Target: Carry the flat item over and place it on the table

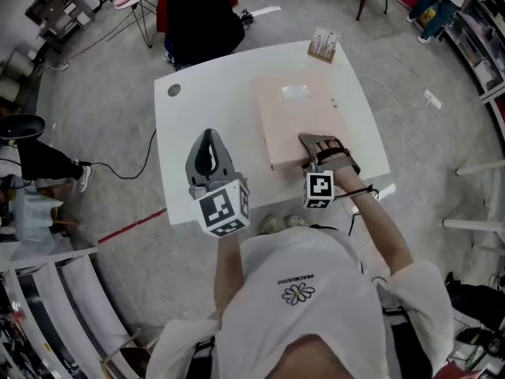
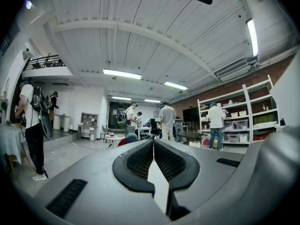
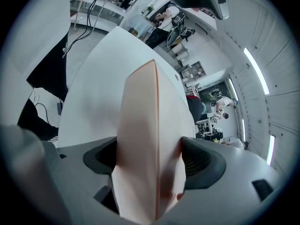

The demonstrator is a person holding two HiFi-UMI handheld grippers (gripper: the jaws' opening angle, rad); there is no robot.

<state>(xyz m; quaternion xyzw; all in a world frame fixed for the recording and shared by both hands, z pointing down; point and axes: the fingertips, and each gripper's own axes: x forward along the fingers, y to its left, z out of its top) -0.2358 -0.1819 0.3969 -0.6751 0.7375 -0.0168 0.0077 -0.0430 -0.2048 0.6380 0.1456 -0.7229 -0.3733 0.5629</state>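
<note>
A flat pale pink folder lies on the white table, its near edge by the table's front right. My right gripper is at that near edge and points down at a slant. In the right gripper view the folder fills the whole gap of the gripper, with both pads against it, and the table lies beneath it. My left gripper hovers over the table's front left, apart from the folder. In the left gripper view it points level at the room, its jaws shut with nothing between them.
A small holder of cards stands at the table's far right corner. A round cable hole is near the far left corner. A black chair stands behind the table. Several people stand farther off by shelves.
</note>
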